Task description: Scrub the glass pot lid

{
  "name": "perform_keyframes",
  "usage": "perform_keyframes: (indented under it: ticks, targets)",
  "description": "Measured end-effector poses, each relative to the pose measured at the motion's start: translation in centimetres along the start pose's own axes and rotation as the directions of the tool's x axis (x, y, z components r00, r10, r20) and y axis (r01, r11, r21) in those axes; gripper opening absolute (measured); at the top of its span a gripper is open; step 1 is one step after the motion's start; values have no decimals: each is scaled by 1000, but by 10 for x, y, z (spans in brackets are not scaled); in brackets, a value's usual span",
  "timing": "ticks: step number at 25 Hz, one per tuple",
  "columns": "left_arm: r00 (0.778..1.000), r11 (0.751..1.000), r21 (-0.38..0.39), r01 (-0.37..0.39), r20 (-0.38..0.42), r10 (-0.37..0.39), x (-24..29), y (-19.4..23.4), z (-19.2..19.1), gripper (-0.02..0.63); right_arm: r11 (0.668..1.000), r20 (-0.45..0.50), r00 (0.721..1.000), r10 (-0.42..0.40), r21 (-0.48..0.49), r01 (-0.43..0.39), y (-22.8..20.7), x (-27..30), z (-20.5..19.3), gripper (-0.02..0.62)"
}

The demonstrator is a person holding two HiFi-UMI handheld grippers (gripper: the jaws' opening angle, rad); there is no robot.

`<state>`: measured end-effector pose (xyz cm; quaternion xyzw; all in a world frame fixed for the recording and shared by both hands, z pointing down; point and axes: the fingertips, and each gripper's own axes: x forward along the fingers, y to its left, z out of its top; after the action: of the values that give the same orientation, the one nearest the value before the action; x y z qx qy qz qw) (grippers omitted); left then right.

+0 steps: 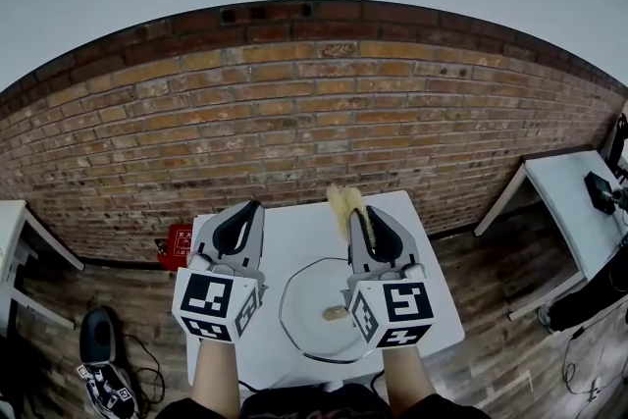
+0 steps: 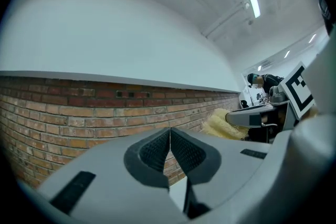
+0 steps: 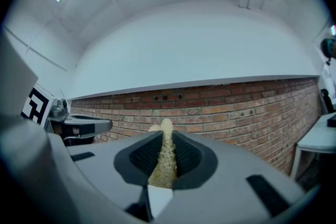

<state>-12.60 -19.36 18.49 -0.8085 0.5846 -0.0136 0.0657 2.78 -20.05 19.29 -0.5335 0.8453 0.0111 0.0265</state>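
Item one: the glass pot lid (image 1: 306,301), which lies flat on the white table (image 1: 302,235), on the near right part of its top, with a pale knob (image 1: 336,314) at its centre. Nothing touches the lid. Above the table's right half we hold the right gripper (image 1: 367,213), its jaws clamped on a yellow scrubbing pad (image 1: 344,204) that stands on edge between the pads and sticks out past the tips. This gripper's marker cube (image 1: 394,311) hides the lid's right rim from the head view. Above the table's left half we hold the left gripper (image 1: 247,211), empty, with its jaws pressed together. Its marker cube (image 1: 218,303) sits clear of the lid's left rim. Both grippers point level at the brick wall (image 1: 294,123) that runs behind the table. Our forearms cover part of the table's near edge. Beyond the table we list a red box (image 1: 177,245) on the wooden floor (image 1: 128,294) at the table's far left corner, close to the foot of the wall. A second white table (image 1: 574,211) stands well apart to the right and carries a dark object (image 1: 600,187) that we cannot identify. The corner of a third table (image 1: 15,223) shows well apart to the left. A black object (image 1: 97,335) with a trailing cable lies on the floor, left of the table's near corner.
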Motion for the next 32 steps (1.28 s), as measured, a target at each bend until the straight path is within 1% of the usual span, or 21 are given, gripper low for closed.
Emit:
perform_keyframes:
  ticks: [9,16,22,32]
  targets:
    - [999,999,-16,-30,-32,30,-3,10,-8,14,1000,-9,1000,-22,-18,22,-2,-4,0,55]
    - [999,999,-40,-24,-31,23,-10,5,-7,14,999,-8,999,-38,-23,38,-1,-15,-1,55]
    - [998,999,-27,-29,-48,28,-17,3,-10,14,998,-10,998,-54,-28,54,-1,-24,-2,55]
    - [998,999,-9,-32,-50,31,-21,-1,-12,14,997,-5,998,-63,-38,63,-1,-30,-1,55]
